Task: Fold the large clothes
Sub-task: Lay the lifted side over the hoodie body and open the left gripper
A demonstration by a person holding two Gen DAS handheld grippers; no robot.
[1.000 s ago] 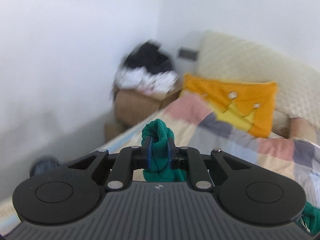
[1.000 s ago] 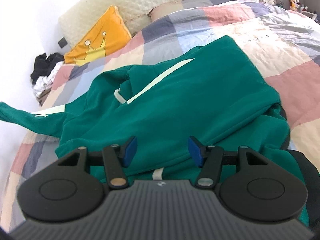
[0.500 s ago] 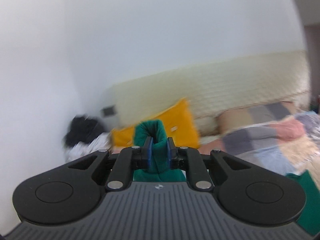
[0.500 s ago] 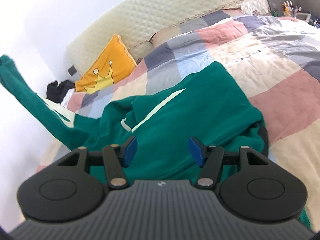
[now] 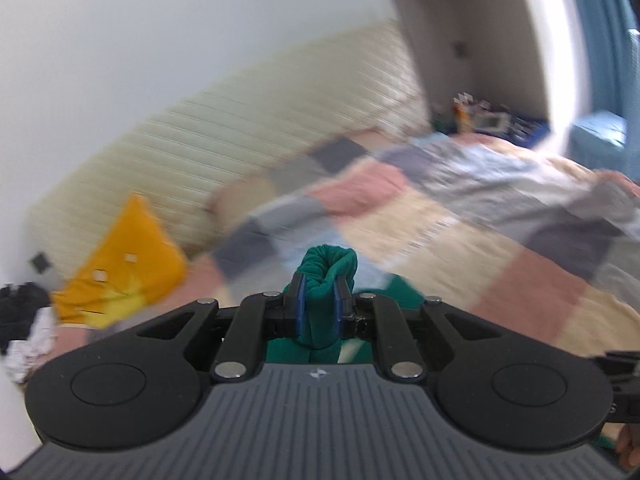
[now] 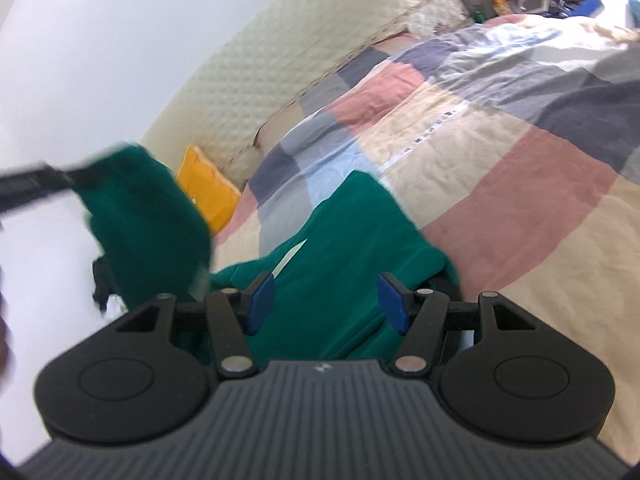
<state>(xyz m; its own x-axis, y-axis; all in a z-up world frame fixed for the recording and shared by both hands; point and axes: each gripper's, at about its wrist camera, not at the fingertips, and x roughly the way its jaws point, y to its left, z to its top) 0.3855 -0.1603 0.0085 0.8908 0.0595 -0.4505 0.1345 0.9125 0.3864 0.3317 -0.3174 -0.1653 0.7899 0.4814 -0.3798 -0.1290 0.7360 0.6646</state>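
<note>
2 grippers over the bed: left gripper (image 5: 319,309), jaws clamped on a bunched green sleeve (image 5: 329,267) of the sweatshirt (image 6: 352,248), held up off the checked quilt (image 6: 500,184). Right gripper (image 6: 326,307), jaws apart w/ nothing between, above the sweatshirt's body near the bed's near edge. Yellow cushion (image 5: 128,264) by the headboard.

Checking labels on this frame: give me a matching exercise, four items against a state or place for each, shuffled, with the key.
Items:
1. left gripper
2. right gripper
3. yellow pillow
4. green sweatshirt

States or places:
A. against the quilted headboard
B. jaws apart, nothing between the pads
C. lying on the checked quilt, one end lifted
D. clamped on a fold of green fabric

Pairs: 1-D, 2-B, 3-A, 4-C
</note>
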